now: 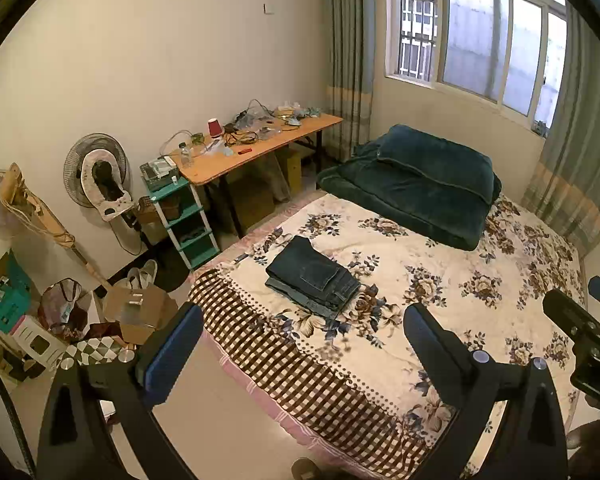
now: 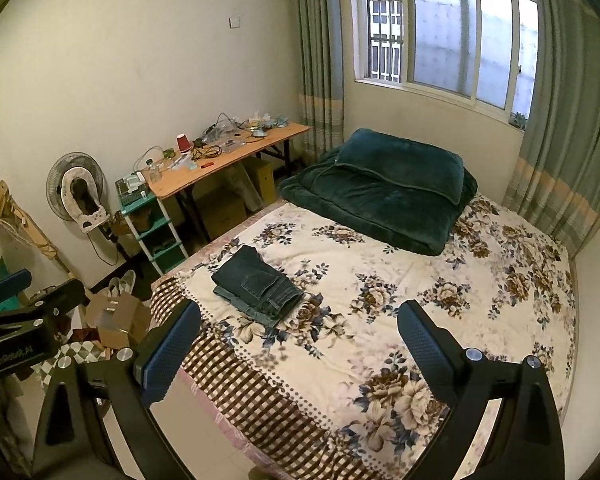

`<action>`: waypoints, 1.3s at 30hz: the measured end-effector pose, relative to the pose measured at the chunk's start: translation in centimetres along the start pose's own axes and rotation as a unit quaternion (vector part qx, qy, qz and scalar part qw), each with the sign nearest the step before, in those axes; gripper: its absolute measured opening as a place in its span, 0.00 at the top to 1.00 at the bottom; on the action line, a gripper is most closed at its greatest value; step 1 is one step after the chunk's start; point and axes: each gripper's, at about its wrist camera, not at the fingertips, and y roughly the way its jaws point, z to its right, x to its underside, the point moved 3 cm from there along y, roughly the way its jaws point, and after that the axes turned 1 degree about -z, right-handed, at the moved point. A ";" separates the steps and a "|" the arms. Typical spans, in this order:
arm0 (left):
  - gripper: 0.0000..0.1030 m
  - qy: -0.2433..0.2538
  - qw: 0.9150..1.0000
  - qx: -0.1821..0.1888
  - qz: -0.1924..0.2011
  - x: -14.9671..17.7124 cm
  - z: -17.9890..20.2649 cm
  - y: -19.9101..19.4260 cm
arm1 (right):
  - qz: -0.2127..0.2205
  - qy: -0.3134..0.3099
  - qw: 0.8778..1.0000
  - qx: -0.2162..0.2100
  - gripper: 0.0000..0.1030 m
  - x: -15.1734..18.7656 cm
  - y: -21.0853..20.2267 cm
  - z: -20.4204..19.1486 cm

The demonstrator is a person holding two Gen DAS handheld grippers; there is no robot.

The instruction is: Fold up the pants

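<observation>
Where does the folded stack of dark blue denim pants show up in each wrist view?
Left wrist: folded stack of dark blue denim pants lies just left of centre, on the floral bedspread.
Right wrist: the stack sits further left, nearer the left finger.
Shared landmark: the dark green folded quilt at the bed's far end.

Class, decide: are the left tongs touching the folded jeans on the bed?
Apart. The left wrist view shows the left tongs open, with patterned bedspread visible between their tips and the folded jeans.
</observation>
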 end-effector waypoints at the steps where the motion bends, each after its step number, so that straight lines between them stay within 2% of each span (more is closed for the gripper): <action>1: 0.00 0.000 1.000 0.000 0.000 -0.1 0.0 -0.1 | 0.000 0.000 1.000 0.000 0.02 0.0 -0.1 0.0; 32: 0.00 0.002 1.000 0.001 0.005 -0.1 0.2 -1.3 | 0.004 0.013 1.000 0.006 0.02 1.3 -1.9 -0.1; 39: 0.00 0.002 1.000 -0.002 0.014 -0.7 0.4 -1.3 | 0.005 0.006 1.000 0.004 0.02 0.6 -1.8 -0.6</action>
